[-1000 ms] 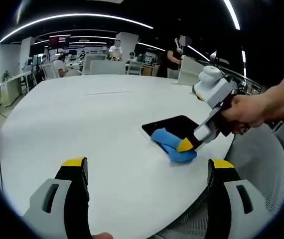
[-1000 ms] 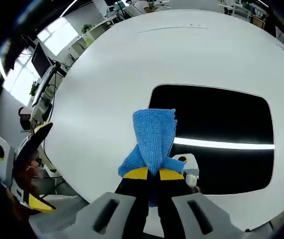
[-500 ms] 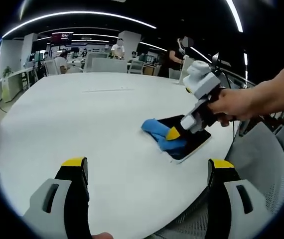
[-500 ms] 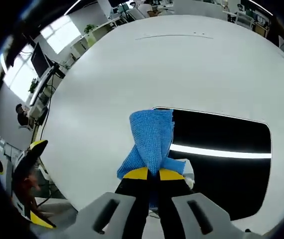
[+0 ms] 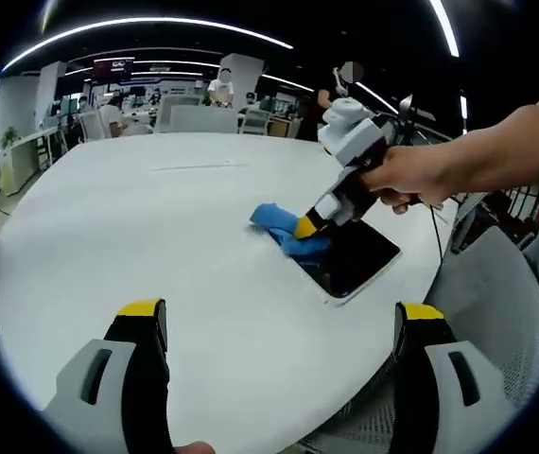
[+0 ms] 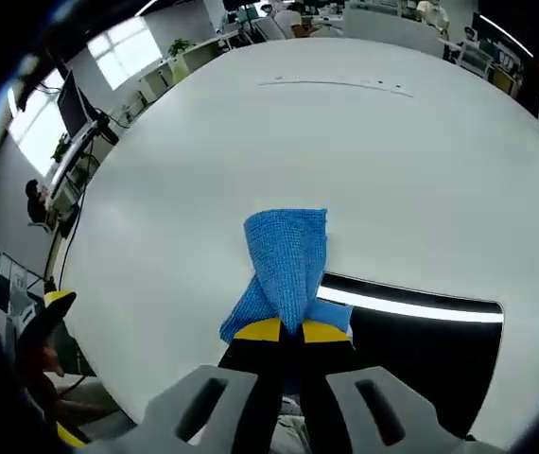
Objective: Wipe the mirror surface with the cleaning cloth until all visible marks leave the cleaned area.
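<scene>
Across the whole frame in both views lies the big white tabletop [image 5: 156, 246], round w/ a few marks far off near the top. On it, right of middle in the left gripper view, sits the dark mirror [image 5: 353, 260]; in the right gripper view the mirror [image 6: 411, 355] is at lower right, w/ a bright light stripe showing in it.

Next is the right gripper [image 5: 305, 227], held by a hand [image 5: 407, 180] at upper right of the left gripper view. Its jaws are pinched tight on the blue cloth [image 6: 286, 265]. The left gripper [image 5: 279, 326] waits low in its own view, jaws spread wide, holding nothing.

A sec ago the cloth was on the near part of the glass. Now the cloth [image 5: 284, 227] has slid to the mirror's far left edge & partly onto the tabletop. So one swipe across looks done. No marks can be seen on the bare glass, but it's too dark & small to be sure, so more swipes may be needed.
</scene>
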`<state>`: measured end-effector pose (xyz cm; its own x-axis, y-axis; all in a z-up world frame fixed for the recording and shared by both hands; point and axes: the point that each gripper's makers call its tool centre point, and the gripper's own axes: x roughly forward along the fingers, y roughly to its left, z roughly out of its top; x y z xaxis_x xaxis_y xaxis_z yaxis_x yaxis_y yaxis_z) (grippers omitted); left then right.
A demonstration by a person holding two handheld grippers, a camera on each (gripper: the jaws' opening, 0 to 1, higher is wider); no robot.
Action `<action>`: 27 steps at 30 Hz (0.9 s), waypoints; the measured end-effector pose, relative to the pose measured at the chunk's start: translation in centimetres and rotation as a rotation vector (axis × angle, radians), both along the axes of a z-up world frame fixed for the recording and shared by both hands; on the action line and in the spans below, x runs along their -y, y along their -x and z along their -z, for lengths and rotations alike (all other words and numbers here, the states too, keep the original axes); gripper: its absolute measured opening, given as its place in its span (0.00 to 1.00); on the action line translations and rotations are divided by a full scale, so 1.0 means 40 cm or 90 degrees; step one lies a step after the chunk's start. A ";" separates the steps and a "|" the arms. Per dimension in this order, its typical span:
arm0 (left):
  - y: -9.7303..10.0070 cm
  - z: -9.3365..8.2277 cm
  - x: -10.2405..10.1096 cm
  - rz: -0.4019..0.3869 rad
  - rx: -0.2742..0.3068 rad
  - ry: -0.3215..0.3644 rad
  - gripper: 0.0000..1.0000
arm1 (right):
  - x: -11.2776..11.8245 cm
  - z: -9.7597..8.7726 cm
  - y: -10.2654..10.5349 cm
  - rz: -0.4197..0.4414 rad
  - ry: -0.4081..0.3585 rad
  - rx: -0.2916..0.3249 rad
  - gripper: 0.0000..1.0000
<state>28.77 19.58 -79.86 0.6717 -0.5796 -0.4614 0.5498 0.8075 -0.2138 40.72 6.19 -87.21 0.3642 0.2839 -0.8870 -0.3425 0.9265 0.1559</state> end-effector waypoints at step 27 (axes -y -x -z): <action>-0.047 -0.008 0.004 -0.009 0.004 0.003 0.99 | 0.017 -0.003 -0.038 -0.028 0.022 0.015 0.00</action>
<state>30.67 19.42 -79.54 0.6827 -0.5723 -0.4543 0.5399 0.8140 -0.2143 42.25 5.50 -87.07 0.3724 0.2689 -0.8882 -0.3861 0.9152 0.1152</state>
